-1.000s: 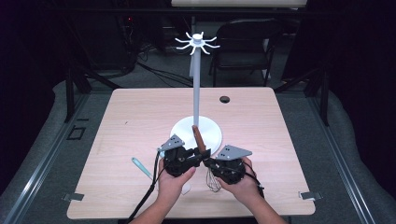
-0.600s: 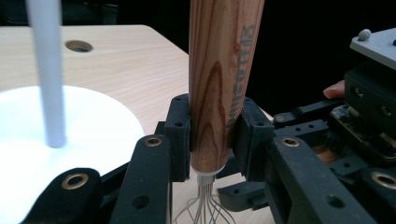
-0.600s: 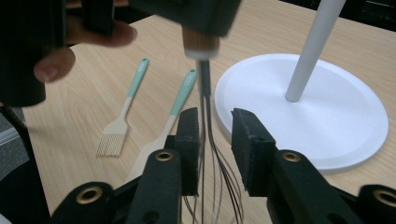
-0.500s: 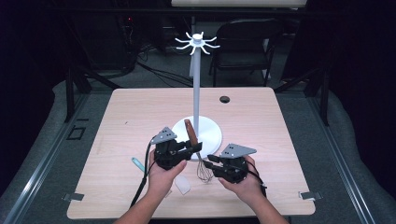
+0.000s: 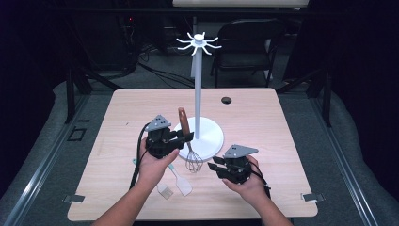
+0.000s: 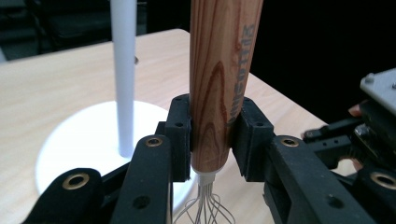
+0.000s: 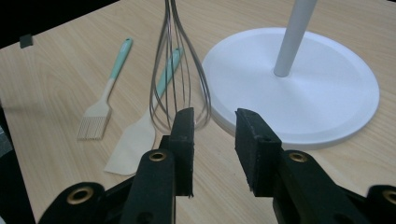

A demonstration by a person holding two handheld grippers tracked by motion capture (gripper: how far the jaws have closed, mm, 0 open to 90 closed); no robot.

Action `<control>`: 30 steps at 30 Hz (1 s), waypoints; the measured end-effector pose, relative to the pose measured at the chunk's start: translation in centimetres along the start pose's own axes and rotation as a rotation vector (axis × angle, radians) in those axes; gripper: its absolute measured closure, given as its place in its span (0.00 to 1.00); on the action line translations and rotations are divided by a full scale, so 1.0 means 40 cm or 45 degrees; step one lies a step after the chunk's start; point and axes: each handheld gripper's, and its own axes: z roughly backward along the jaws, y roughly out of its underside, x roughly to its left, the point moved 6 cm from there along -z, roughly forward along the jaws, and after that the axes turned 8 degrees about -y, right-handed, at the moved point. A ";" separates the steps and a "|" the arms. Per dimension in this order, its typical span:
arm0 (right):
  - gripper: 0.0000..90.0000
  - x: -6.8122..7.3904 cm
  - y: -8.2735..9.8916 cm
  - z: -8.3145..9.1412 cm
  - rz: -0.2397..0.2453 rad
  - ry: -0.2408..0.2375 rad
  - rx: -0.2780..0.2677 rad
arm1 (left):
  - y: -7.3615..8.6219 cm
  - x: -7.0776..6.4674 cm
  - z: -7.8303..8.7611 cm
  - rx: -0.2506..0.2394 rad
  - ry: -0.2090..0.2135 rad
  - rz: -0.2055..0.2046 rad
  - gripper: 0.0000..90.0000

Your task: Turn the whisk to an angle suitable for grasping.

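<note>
High view: left gripper (image 5: 181,139) is clamping the wooden handle of a whisk (image 5: 187,141), holding it upright with the wire head hanging down at the front edge of the white stand base (image 5: 211,141), above the table (image 5: 263,122). The stand's pole (image 5: 198,94) is rising just behind it, hook crown (image 5: 199,43) at the top. Right gripper (image 5: 214,165) is sitting near the whisk head, to its right, apart from it; its jaws have just been opening, with nothing between them. A pastry brush (image 5: 163,188) and a spatula (image 5: 180,181) are lying flat by the left hand. Left gripper view: both pads are pressing on the handle low down, just above where the wires start; the pole is standing behind on the base. Right gripper view: jaws are standing apart, empty, pointing at the whisk wires (image 7: 180,79); the brush (image 7: 102,100) and spatula (image 7: 140,128) are lying beyond to the left, the base (image 7: 317,93) to the right.
</note>
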 end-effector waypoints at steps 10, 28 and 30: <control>0.76 -0.019 0.014 0.001 -0.026 0.017 0.012 | -0.157 -0.009 0.028 -0.023 -0.123 -0.158 0.78; 0.76 -0.031 0.027 0.012 -0.021 0.044 0.020 | -0.351 0.013 0.016 -0.047 -0.144 -0.150 0.78; 0.76 -0.032 0.028 0.012 -0.016 0.047 0.021 | -0.355 0.013 0.012 -0.047 -0.119 -0.156 0.78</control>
